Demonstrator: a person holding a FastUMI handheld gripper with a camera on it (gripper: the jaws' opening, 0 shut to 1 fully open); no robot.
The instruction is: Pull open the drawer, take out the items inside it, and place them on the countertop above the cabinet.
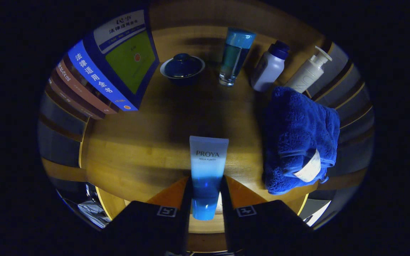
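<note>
The fingers (205, 202) grip one tube (208, 170) from both sides, above the near edge of the bench (137, 156). At 12 o'clock stand one lidded bowl (182, 68), one glass (234, 57) and two bottles (271, 66). One folded towel (299, 140) lies at 2 o'clock, books (98, 78) at 10. The middle is free.

I see bare countertop (137, 149) ahead-left of the held tube (208, 167). The folded towel (297, 138) blocks the right; books (101, 71) the far left; bowl (182, 67), tumbler (234, 57) and bottles (271, 65) the far edge.

Tube (208, 167) in gripper (206, 199); towel (297, 138) right.
</note>
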